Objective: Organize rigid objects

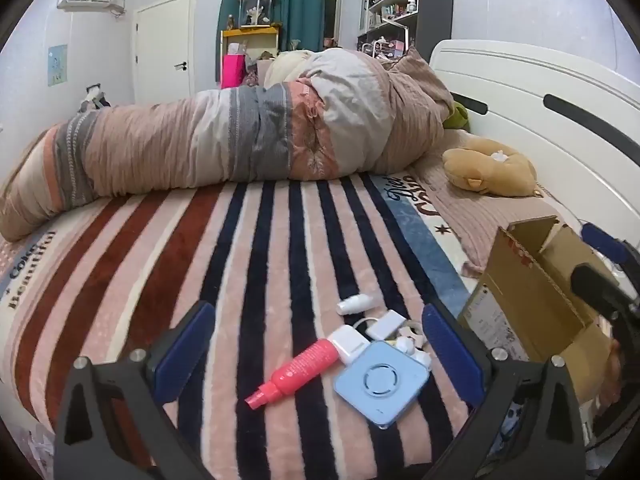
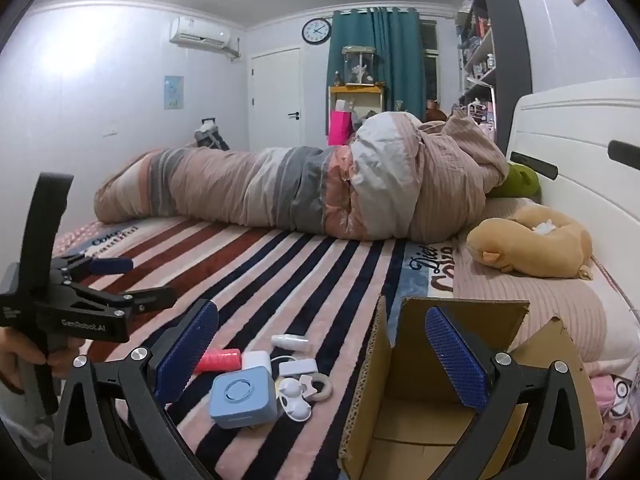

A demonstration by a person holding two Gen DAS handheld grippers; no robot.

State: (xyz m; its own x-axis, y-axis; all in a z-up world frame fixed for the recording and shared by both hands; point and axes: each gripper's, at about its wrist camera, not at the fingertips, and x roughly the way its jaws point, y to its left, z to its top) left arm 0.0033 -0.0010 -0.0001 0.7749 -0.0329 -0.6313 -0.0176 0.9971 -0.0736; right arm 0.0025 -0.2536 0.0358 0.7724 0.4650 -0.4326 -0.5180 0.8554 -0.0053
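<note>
Small rigid objects are lying in a loose cluster on the striped blanket (image 1: 256, 264) of the bed: a light blue square device (image 1: 380, 384), a red spray bottle (image 1: 296, 372), a white charger block (image 1: 350, 342), a white adapter (image 1: 386, 324), a small white tube (image 1: 354, 304), and, seen from the right wrist, a white earbud case (image 2: 294, 398) and a wooden ring (image 2: 320, 388). The red bottle is lying on its side with its nozzle pointing toward the camera in the left view, its base touching the charger block. The blue device is sitting just beside the earbud case.

An open cardboard box (image 2: 404, 416) is standing on the bed just to the right of the cluster, its flaps sticking up.

The left gripper (image 1: 320, 344) is hanging above the cluster with its blue-padded jaws spread fully wide, gripping nothing; the bottle and blue device are showing between the fingers but untouched. The right gripper (image 2: 322, 352) is likewise standing wide apart and empty, its right finger (image 2: 452, 356) reaching over the box opening.

A rolled duvet (image 1: 240, 136) is lying across the far side of the bed, and a tan plush toy (image 1: 488, 168) is resting near the white headboard (image 1: 540, 76).
</note>
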